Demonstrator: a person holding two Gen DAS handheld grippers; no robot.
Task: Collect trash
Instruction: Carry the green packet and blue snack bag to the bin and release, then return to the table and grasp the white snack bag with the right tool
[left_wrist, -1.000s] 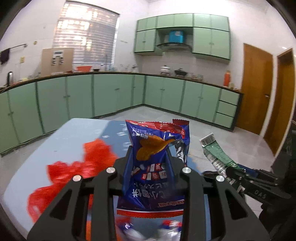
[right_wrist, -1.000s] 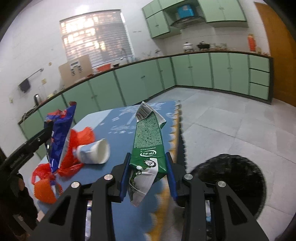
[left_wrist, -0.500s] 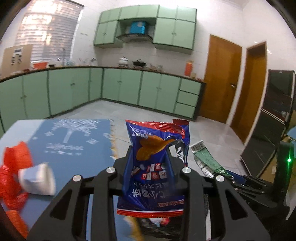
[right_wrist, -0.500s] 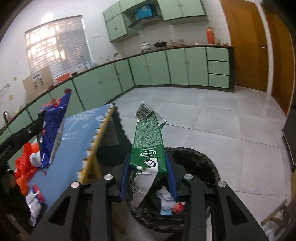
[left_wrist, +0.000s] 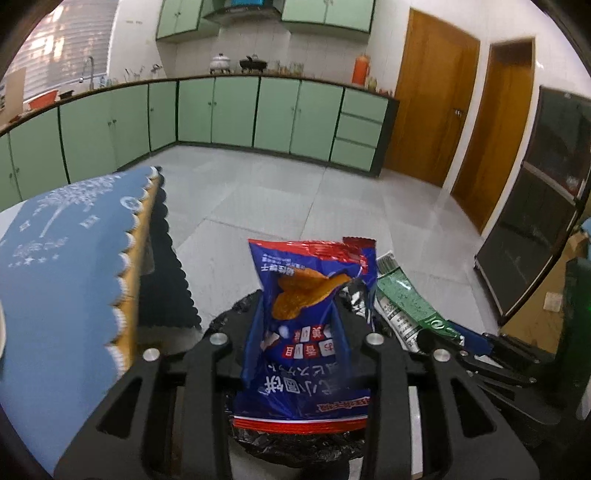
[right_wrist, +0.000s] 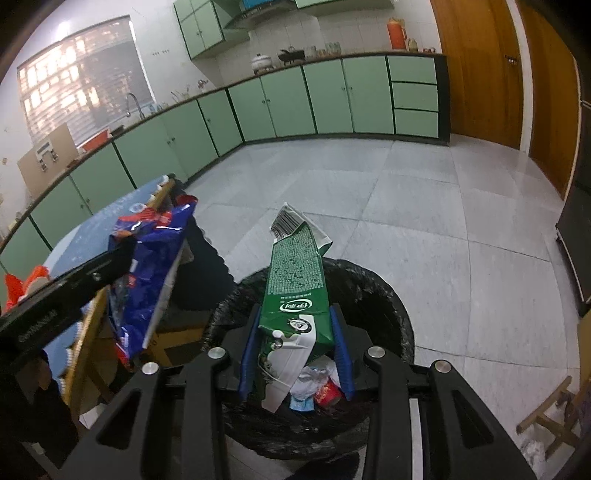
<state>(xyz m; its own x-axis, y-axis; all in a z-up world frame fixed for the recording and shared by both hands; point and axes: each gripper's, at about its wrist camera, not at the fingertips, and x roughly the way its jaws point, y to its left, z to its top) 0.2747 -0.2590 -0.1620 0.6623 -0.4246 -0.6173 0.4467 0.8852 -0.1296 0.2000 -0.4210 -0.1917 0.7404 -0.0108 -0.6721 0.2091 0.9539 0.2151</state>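
My left gripper (left_wrist: 301, 332) is shut on a blue and red chip bag (left_wrist: 306, 325) and holds it above a black-lined trash bin (left_wrist: 236, 314) on the floor. My right gripper (right_wrist: 295, 332) is shut on a flattened green and white carton (right_wrist: 295, 291) and holds it over the same bin (right_wrist: 384, 295). The bin holds some trash (right_wrist: 317, 387). In the right wrist view the chip bag (right_wrist: 151, 266) and left gripper (right_wrist: 66, 295) are at the left. In the left wrist view the carton (left_wrist: 406, 302) and right gripper (left_wrist: 491, 354) are at the right.
A table with a blue scalloped cloth (left_wrist: 62, 266) stands left of the bin; red plastic and a white cup (right_wrist: 26, 284) lie on it. Green cabinets (left_wrist: 258, 110) line the far walls. Wooden doors (left_wrist: 432, 110) and a dark cabinet (left_wrist: 539, 229) stand to the right.
Both grippers have swung right from over the table to above the trash bin, still holding the chip bag and the carton. The table now lies to the left.
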